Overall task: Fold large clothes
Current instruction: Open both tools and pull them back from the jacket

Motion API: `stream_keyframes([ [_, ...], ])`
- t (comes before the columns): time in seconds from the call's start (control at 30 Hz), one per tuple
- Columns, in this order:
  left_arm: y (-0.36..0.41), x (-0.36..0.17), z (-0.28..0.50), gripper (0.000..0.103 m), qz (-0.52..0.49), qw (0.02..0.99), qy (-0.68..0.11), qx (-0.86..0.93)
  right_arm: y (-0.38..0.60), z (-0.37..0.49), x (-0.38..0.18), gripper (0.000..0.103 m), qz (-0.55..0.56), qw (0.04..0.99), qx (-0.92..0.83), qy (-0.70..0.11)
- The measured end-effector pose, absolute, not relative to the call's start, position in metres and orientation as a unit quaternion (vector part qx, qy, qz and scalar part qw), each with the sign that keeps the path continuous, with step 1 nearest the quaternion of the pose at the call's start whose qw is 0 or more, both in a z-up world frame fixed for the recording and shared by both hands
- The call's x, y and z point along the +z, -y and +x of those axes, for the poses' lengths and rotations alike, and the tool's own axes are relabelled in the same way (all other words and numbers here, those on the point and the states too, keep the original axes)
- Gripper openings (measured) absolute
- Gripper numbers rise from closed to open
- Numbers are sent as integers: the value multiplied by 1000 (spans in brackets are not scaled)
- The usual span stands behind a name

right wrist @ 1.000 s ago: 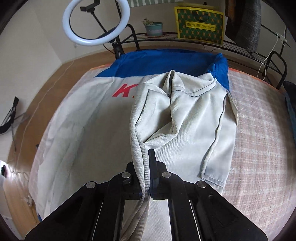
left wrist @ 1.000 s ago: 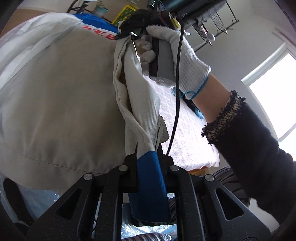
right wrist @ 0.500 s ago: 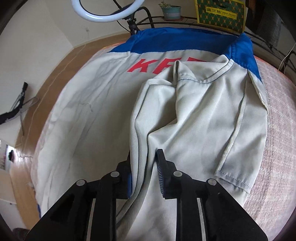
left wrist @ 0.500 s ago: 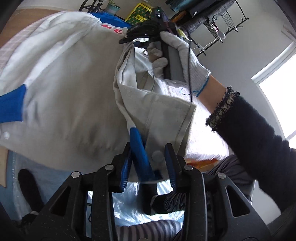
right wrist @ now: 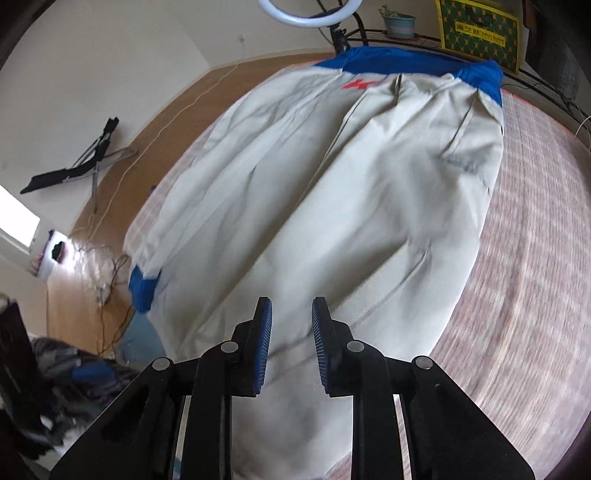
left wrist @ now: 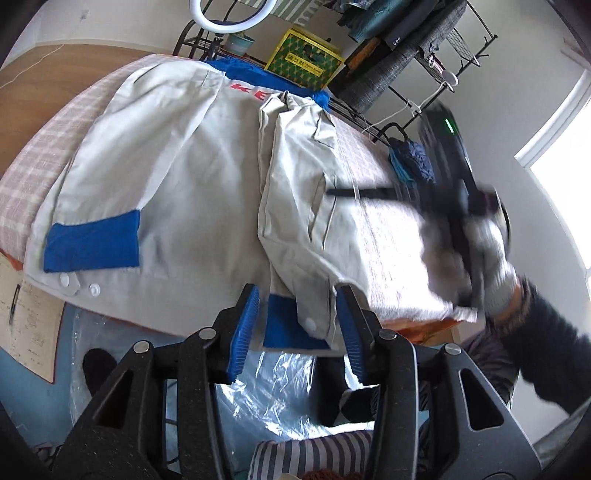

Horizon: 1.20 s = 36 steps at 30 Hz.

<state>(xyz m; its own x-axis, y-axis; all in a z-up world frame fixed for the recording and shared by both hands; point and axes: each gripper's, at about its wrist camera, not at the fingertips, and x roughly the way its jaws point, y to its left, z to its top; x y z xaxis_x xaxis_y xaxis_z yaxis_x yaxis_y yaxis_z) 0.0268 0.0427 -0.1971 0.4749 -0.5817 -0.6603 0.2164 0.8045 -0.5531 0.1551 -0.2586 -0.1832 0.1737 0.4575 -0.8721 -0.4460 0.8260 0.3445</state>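
Note:
A beige jacket (left wrist: pixel 192 177) with blue collar, blue cuffs and red lettering lies spread on the checked bed cover (left wrist: pixel 29 166). One sleeve (left wrist: pixel 295 206) is folded in over its body. That sleeve's blue cuff (left wrist: pixel 288 328) hangs at the near edge, between the jaws of my left gripper (left wrist: pixel 299 314). The jaws are opening and the pads stand clear of the cloth. My right gripper (right wrist: pixel 291 326) is open above the jacket (right wrist: pixel 332 184) with nothing between its pads. In the left wrist view the right gripper (left wrist: pixel 458 199) is a blur in a gloved hand.
A ring light (left wrist: pixel 231 18), a potted plant (left wrist: pixel 238 42), a yellow-green box (left wrist: pixel 304 55) and a wire rack (left wrist: pixel 424 55) stand behind the bed. Clear plastic (left wrist: pixel 280 376) and a paper sheet (left wrist: pixel 26 325) lie below the near edge. A hanger (right wrist: pixel 85 162) lies on the wooden floor.
Both grippers have let go of the sleeve, which now lies folded flat on the jacket. The right gripper swung away to the right; the left one drew back and its jaws widened.

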Motion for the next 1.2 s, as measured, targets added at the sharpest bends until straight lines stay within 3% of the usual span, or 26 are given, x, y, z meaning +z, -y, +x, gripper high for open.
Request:
stream_keyframes([
  [0.3, -26, -211, 60, 43, -225, 807, -487, -249, 262, 11, -229, 19, 31, 683, 338, -647],
  [0.43, -3, -223, 59, 43, -156, 816, -506, -232, 275, -17, -208, 19, -11, 728, 320, -607],
  [0.5, -1, -233, 61, 36, -145, 818, -514, -216, 289, -15, -197, 20, 2, 749, 297, -592],
  [0.53, -4, -240, 62, 26, -158, 813, -519, -210, 295, -10, -193, 20, 6, 759, 282, -587],
  [0.57, -9, -246, 65, 21, -170, 809, -525, -203, 302, -7, -192, 23, 11, 764, 272, -585],
  [0.6, -13, -252, 68, 18, -183, 802, -531, -204, 308, 1, -194, 35, 18, 766, 262, -587],
  [0.67, -21, -263, 71, 15, -215, 785, -542, -206, 316, 8, -202, 46, 36, 763, 247, -596],
  [0.87, -17, -265, 67, 12, -201, 792, -537, -210, 303, 29, -227, 46, 78, 743, 267, -609],
  [0.93, -15, -265, 66, 10, -202, 792, -537, -209, 297, 32, -231, 40, 79, 744, 271, -605],
  [0.97, -15, -265, 67, 10, -206, 790, -537, -210, 292, 32, -230, 25, 72, 748, 272, -601],
  [1.0, -15, -265, 66, 10, -213, 787, -539, -214, 289, 34, -229, 16, 68, 748, 276, -600],
  [1.07, -15, -260, 62, 8, -220, 785, -536, -220, 284, 34, -221, 9, 74, 749, 276, -597],
  [1.2, -5, -247, 52, 8, -195, 799, -520, -232, 285, 23, -191, 8, 51, 769, 279, -573],
])
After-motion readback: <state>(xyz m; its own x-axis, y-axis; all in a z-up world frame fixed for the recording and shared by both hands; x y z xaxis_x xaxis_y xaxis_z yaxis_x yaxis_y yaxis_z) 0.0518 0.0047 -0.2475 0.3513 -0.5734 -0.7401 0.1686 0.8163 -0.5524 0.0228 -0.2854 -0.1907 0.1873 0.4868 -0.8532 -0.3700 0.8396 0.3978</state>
